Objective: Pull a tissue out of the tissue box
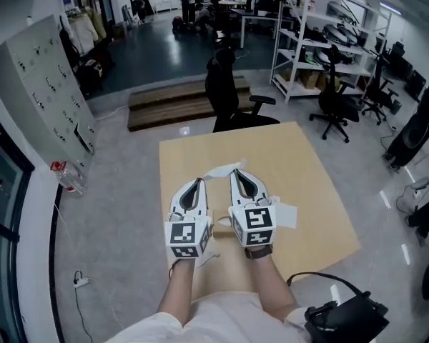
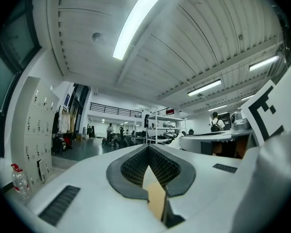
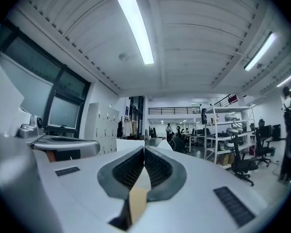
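**Head view:** The left gripper (image 1: 198, 181) and the right gripper (image 1: 237, 171), both white with a marker cube at the back, are held side by side over a square light-wood table (image 1: 307, 184). A crumpled white tissue (image 1: 218, 169) lies on the tabletop just past their tips. A flat white sheet (image 1: 287, 215) lies beside the right gripper. The tissue box itself I cannot pick out. A clear plastic bottle with a red label (image 1: 68, 179) stands on the grey floor by the lockers; its contents are too small to tell.

**Left gripper view:** The left gripper (image 2: 148, 147) has its jaws closed tip to tip, with nothing between them. The bottle (image 2: 18, 177) shows low at the left.

**Right gripper view:** The right gripper (image 3: 144, 149) is likewise closed and empty, pointing level across the room.
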Demonstrator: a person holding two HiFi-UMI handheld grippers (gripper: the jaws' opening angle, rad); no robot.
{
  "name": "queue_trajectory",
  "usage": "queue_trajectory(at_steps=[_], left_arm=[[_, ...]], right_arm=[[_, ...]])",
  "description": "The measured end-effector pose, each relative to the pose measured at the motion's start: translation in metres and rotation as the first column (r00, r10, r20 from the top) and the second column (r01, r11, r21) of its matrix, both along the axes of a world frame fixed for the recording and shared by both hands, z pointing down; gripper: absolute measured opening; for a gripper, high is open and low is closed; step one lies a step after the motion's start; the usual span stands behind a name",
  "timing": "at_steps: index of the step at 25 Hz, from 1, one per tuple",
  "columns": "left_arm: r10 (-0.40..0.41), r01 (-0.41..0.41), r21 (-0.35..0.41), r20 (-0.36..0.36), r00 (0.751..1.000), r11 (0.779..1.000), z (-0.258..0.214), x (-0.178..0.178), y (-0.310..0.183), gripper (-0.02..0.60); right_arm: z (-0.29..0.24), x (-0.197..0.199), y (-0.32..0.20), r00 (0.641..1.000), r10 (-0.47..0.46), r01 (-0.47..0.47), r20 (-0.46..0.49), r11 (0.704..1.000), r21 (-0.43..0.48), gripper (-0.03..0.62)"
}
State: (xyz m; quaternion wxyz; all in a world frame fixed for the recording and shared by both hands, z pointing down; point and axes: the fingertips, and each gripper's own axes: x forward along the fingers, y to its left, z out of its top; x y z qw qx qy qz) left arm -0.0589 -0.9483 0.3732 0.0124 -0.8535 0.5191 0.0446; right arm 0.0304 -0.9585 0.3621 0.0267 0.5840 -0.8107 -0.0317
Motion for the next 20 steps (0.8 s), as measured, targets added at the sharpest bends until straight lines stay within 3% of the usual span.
queue_trajectory(at_steps=[8, 20], left_arm=[[-0.022, 0.022, -0.012, -0.005, 1.000, 1.000, 0.008, -0.011, 0.018, 0.000], [-0.023, 0.022, -0.030, -0.007, 1.000, 0.999, 0.022, -0.014, 0.033, 0.000]], right_arm=[[0.007, -0.013, 0.018, 1.000, -0.022, 0.022, -0.008, 1.000, -0.001, 0.005], [0.011, 0.005, 0.032, 0.998, 0.054, -0.054, -0.016, 0.998, 0.024, 0.006]])
